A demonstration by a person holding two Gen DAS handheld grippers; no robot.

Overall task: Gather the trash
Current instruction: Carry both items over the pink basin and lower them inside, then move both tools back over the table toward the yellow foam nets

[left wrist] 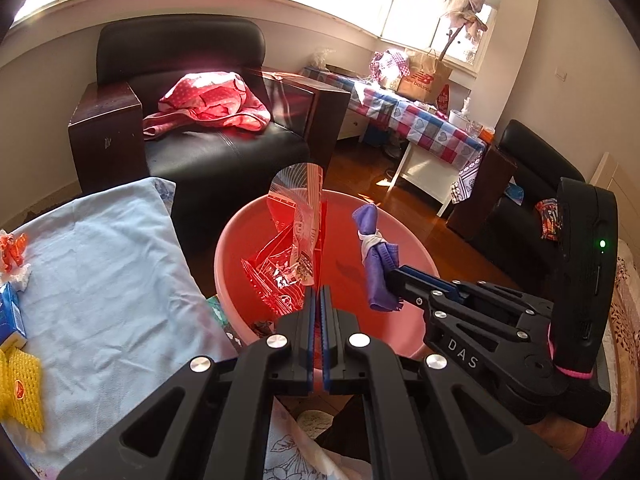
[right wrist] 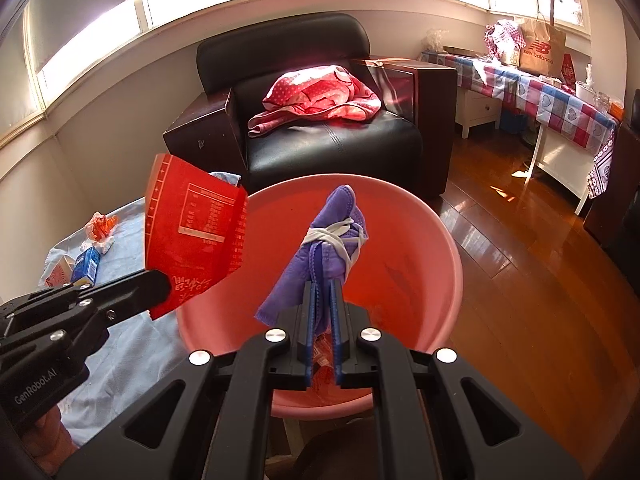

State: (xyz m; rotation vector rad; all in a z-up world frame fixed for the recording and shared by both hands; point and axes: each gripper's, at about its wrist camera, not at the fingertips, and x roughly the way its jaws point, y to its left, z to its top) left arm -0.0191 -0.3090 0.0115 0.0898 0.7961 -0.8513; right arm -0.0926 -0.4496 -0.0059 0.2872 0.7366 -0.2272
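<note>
The red printed foil wrapper (right wrist: 192,232), pinched by the left gripper (left wrist: 319,300), and the rolled purple face mask (right wrist: 328,244), clamped in the right gripper (right wrist: 322,304), are held above the pink plastic basin (right wrist: 436,240); release is best made toward twelve o'clock, well inside the rim.

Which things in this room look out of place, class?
A pink cloth lies crumpled on the black armchair seat. Scraps sit loose on the pale blue sheet: an orange wrapper, yellow foam netting and a small blue carton.
</note>
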